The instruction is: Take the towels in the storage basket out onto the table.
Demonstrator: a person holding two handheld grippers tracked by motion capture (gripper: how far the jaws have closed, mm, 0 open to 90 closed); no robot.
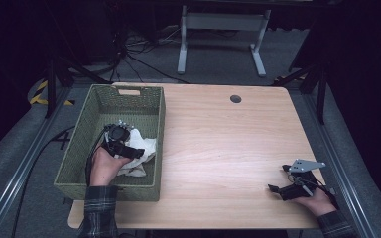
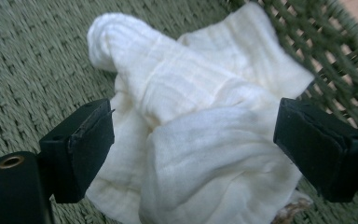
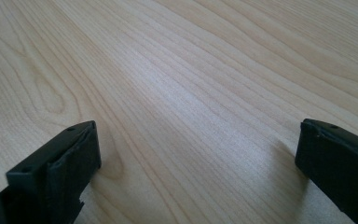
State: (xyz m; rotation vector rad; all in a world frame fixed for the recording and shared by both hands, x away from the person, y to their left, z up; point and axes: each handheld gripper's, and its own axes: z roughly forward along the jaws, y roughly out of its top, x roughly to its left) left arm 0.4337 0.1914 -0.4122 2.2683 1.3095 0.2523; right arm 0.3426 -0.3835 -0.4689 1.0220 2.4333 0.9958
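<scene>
A crumpled white cloth [image 1: 140,150] lies inside a green woven basket [image 1: 99,106] at the left of the table. My left gripper [image 1: 138,147] reaches down into the basket. In the left gripper view its jaws stand wide open on either side of the white cloth [image 2: 200,121], one at each flank of the bunched fabric, not closed on it. My right gripper [image 1: 278,178] rests low near the table's front right corner. Its jaws are open, with bare wood [image 3: 186,102] between them.
The light wooden table [image 1: 228,144] has a small round cable hole [image 1: 235,98] near its far edge. The basket's near-right wall [image 2: 340,51] is close to the left gripper. A white metal frame [image 1: 223,29] stands on the floor behind the table.
</scene>
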